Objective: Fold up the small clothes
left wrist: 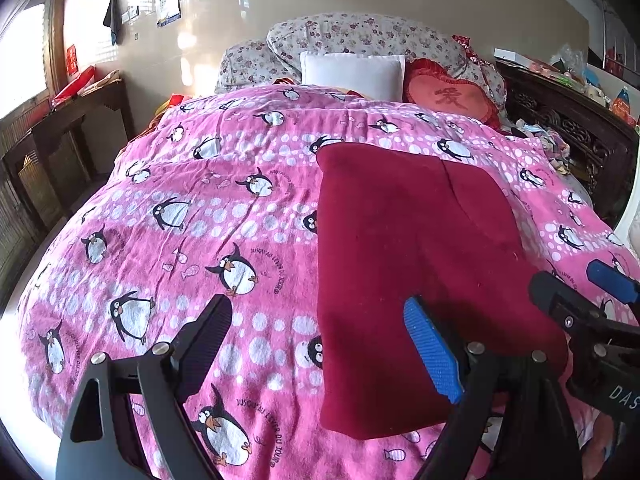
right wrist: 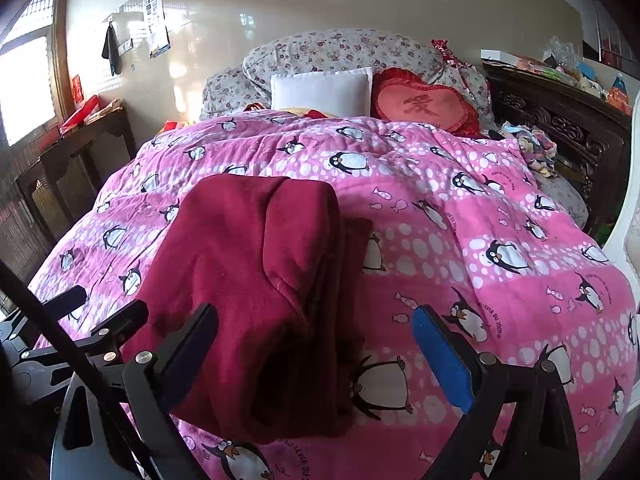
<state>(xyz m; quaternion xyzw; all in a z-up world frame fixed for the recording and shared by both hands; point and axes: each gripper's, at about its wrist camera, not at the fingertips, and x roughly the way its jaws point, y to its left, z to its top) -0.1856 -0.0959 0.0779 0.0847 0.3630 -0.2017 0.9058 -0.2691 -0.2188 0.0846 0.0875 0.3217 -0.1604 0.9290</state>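
A dark red garment [left wrist: 404, 264] lies folded into a long flat rectangle on the pink penguin quilt [left wrist: 192, 208]. In the right wrist view it [right wrist: 256, 280] shows stacked layers along its right edge. My left gripper [left wrist: 320, 356] is open and empty, hovering over the garment's near left edge. My right gripper [right wrist: 316, 356] is open and empty above the garment's near end. The right gripper's fingers [left wrist: 612, 280] show at the right edge of the left wrist view, and the left gripper's fingers [right wrist: 76, 300] show at the left of the right wrist view.
At the head of the bed [right wrist: 520, 248] lie a white pillow [left wrist: 352, 74], a red heart cushion [left wrist: 452, 96] and a floral duvet [left wrist: 360, 36]. A dark carved cabinet [left wrist: 568, 120] stands to the right with loose clothes [right wrist: 532, 144] beside it. A wooden side table [left wrist: 60, 136] stands left.
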